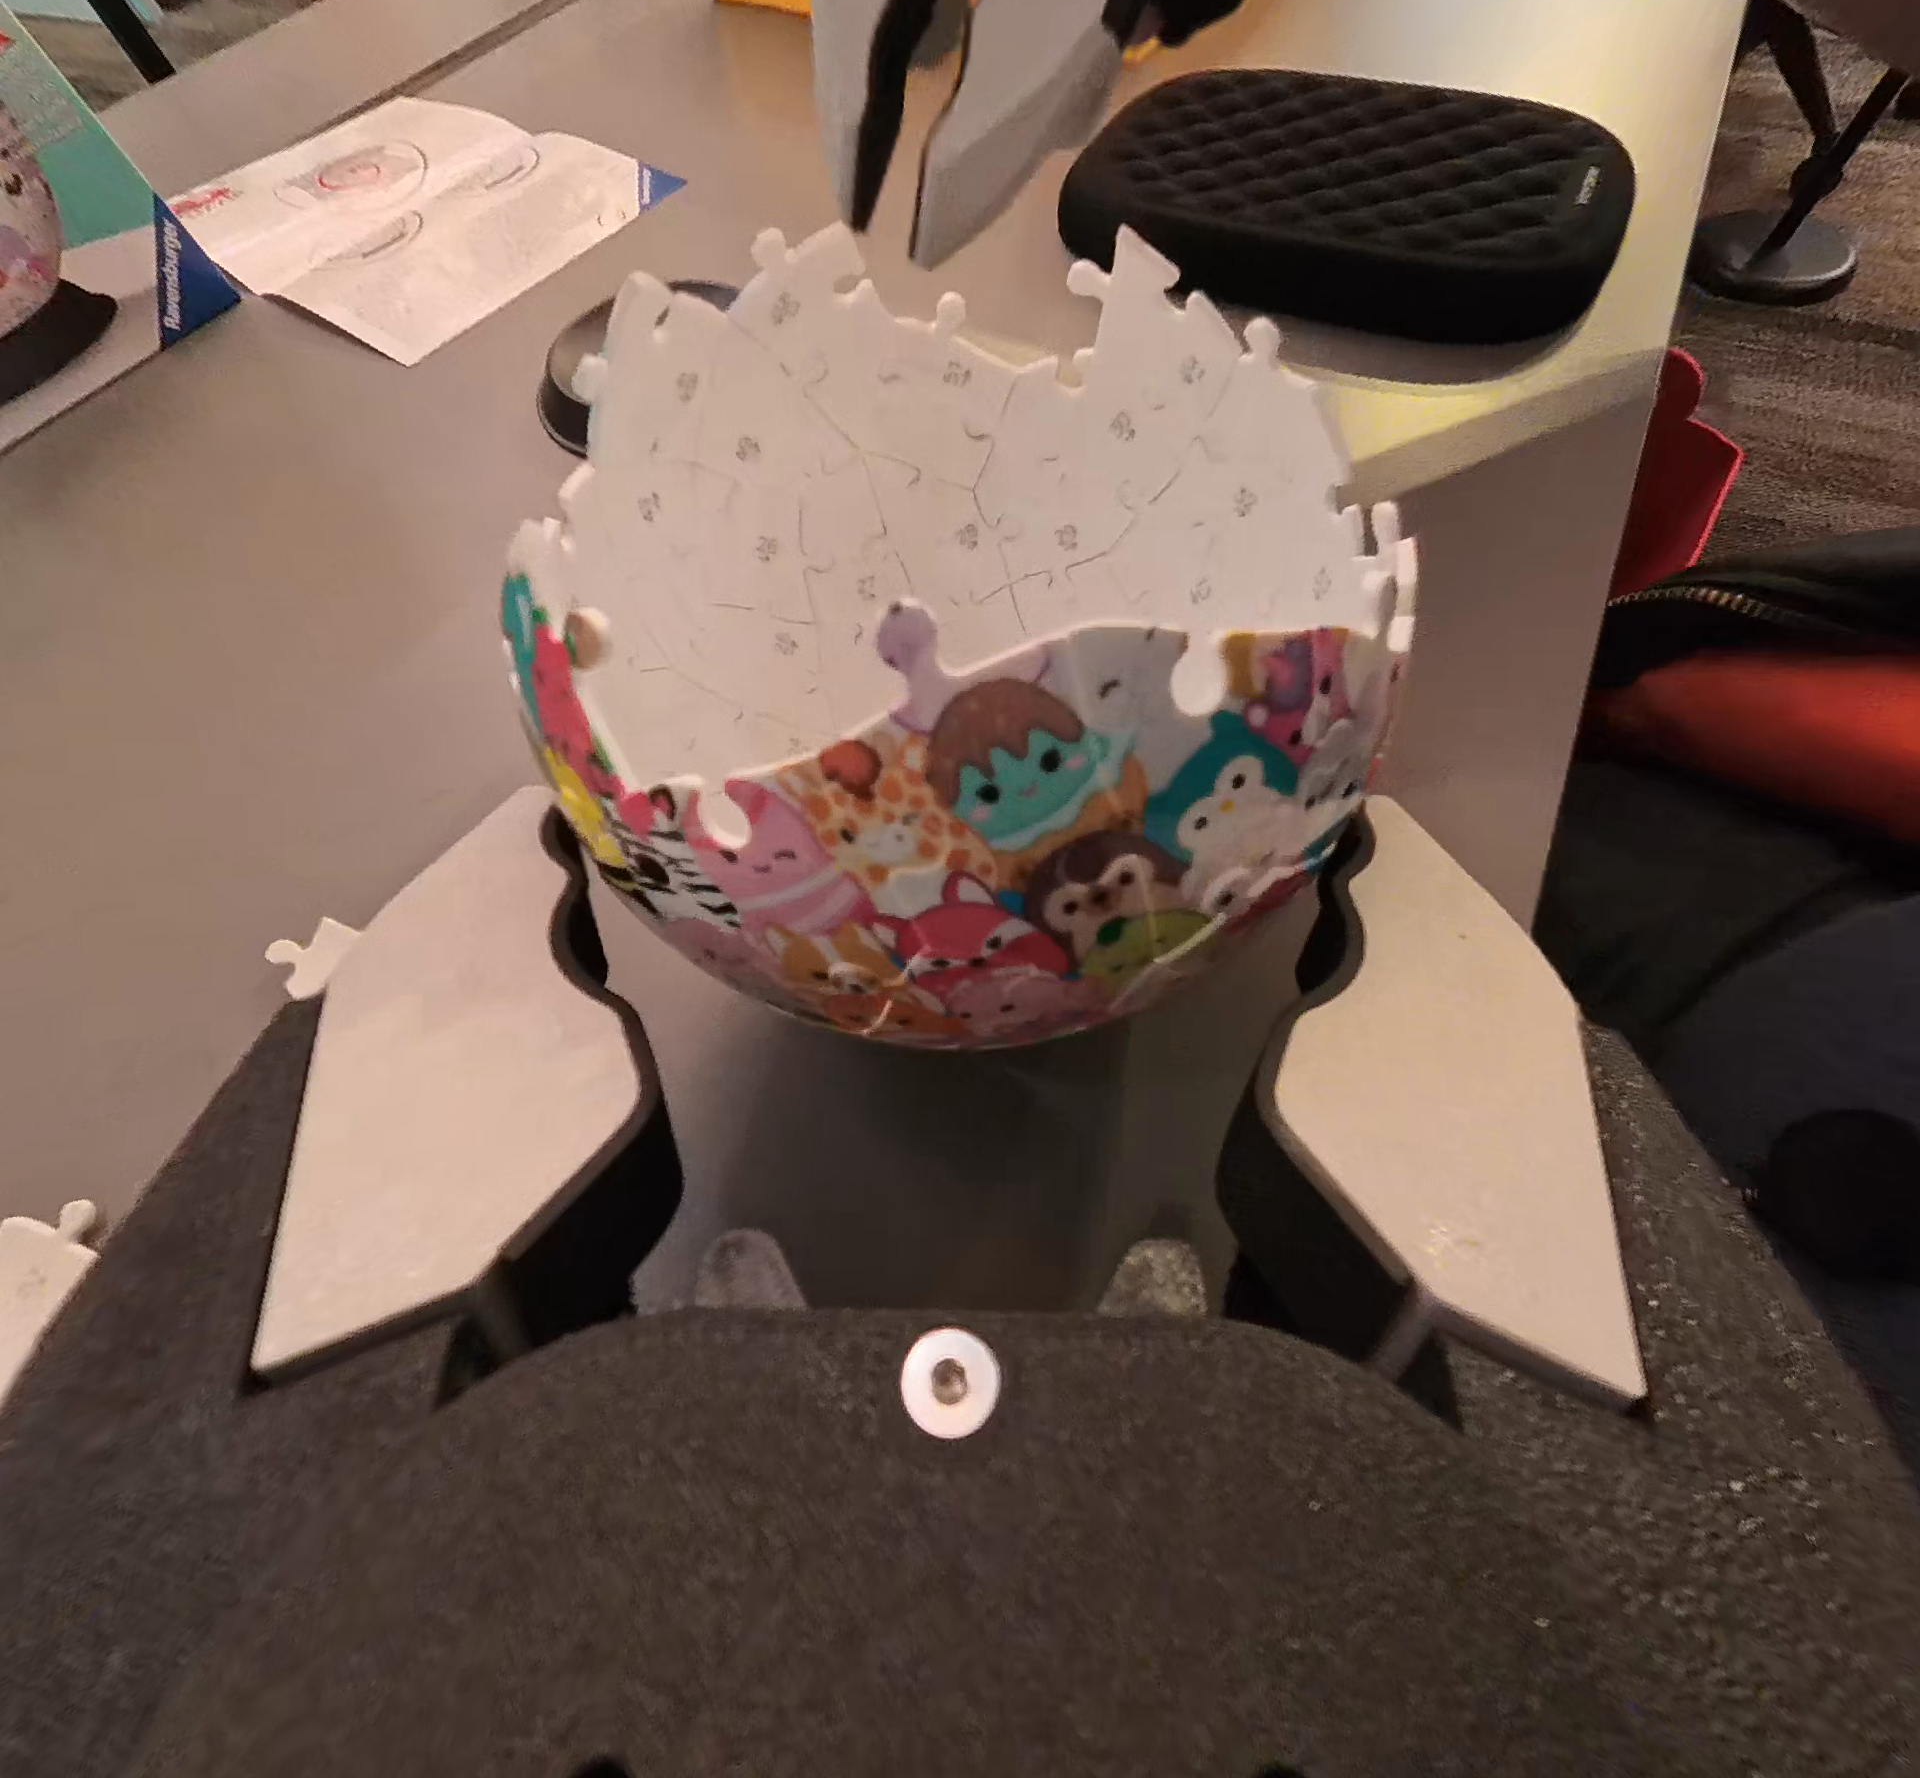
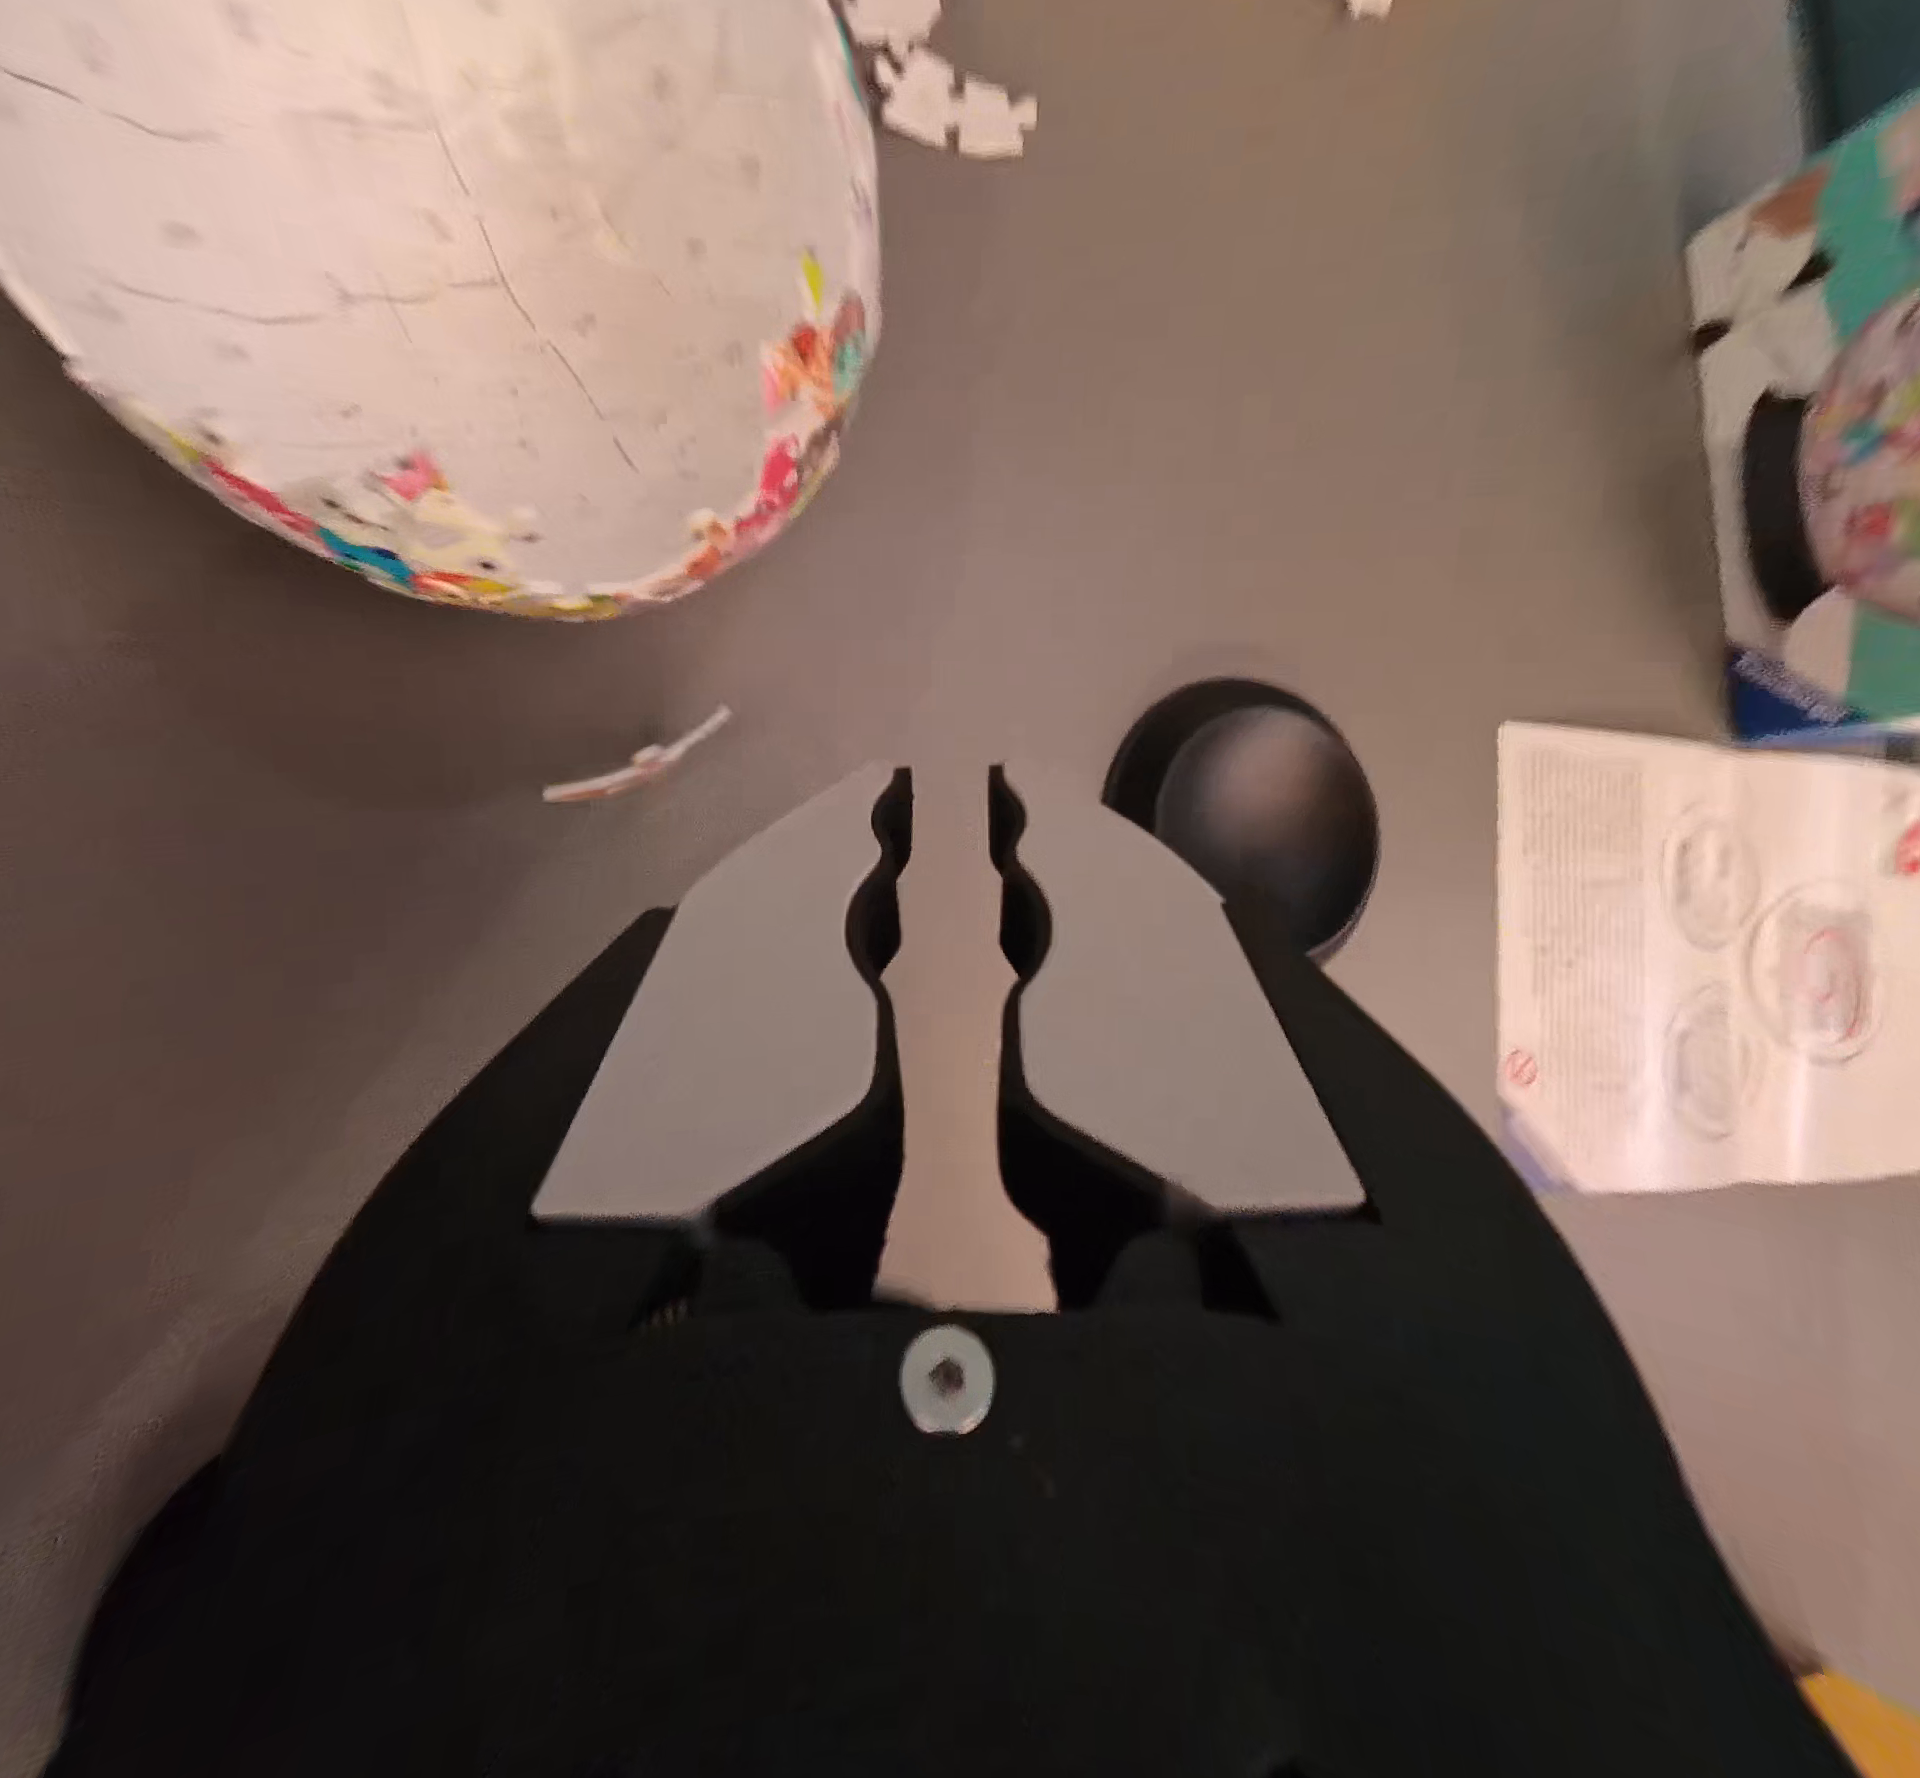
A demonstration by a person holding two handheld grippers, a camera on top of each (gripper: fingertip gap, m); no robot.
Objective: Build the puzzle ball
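A: Where is the puzzle ball (image 1: pixel 966 762), and what holds it?

B: It is a half-built shell, colourful cartoon animals outside, white numbered backs inside, its open jagged rim facing up. The left gripper (image 1: pixel 961 907) cradles it, one finger on each side of its lower curve, jaws spread wide and pressing on it.

A: And the right gripper (image 2: pixel 951 778)?

B: It hangs above the grey table (image 2: pixel 1143 378), jaws narrow with a slim gap between them, holding nothing. The shell sits ahead and to its left. One loose piece (image 2: pixel 639 762) lies just left of its tips; loose pieces (image 2: pixel 940 87) lie farther ahead. A black round stand (image 2: pixel 1247 814) sits just to its right.

A: What could go wrong?

B: Likely a squeeze too hard from the left gripper flexes the shell and pops seams. The right gripper's tips could also knock the raised tabs on the rim, or nudge the thin piece away rather than lifting it.
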